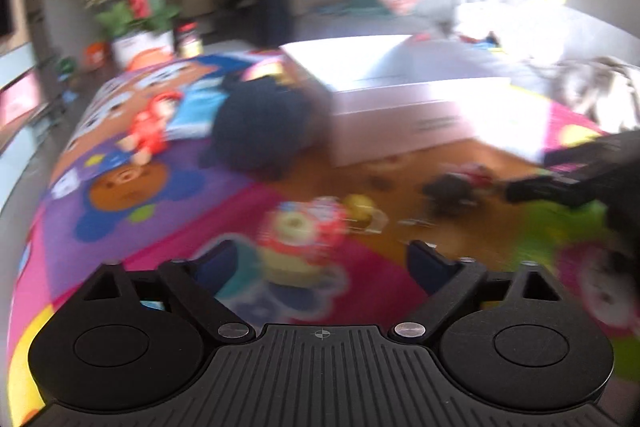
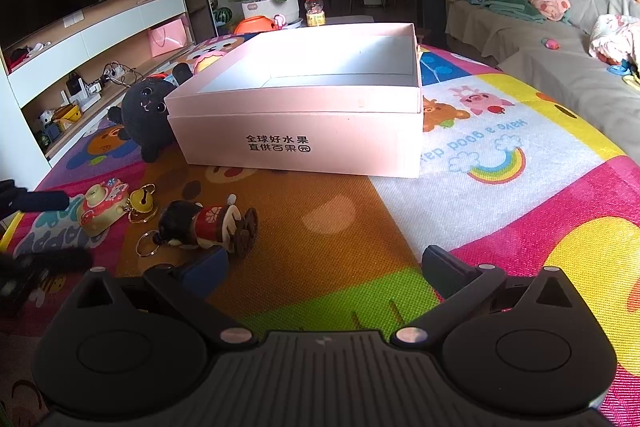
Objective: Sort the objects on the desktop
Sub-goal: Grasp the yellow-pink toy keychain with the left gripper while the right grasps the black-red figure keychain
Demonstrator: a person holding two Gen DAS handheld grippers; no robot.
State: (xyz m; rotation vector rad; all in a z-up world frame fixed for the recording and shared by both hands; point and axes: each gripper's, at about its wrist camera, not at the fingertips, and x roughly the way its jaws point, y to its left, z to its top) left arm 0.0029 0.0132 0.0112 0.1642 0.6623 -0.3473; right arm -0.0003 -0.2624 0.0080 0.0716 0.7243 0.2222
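Looking along the left gripper [image 1: 320, 267] in the left wrist view: jaws spread wide, nothing between them. Frame is motion-blurred. Directly ahead and between the fingers lies the cat keychain [image 1: 298, 235], red and cream, with a brass bell [image 1: 362, 209] at its far right side. Further right sits the doll keychain [image 1: 460, 187], with the right gripper [image 1: 560, 183] entering from that edge. Pink box [image 1: 400, 115] stands beyond, open top, ahead and slightly right. Black plush [image 1: 260, 127] touches the box's left wall; red figure [image 1: 150, 131] lies well left on the play mat [image 1: 120, 187].

Right wrist view, sharp: right gripper [image 2: 324, 267] also released, empty. Doll keychain [image 2: 206, 225] lies just ahead of its left finger, long axis running left-right, head to the left, feet to the right. Cat keychain [image 2: 100, 209] is further left, near the left gripper's dark fingertips [image 2: 40, 201].

Judgement: left tool is nearer the cat keychain, right tool nearer the doll; box [image 2: 296, 115] lies straight ahead of both.
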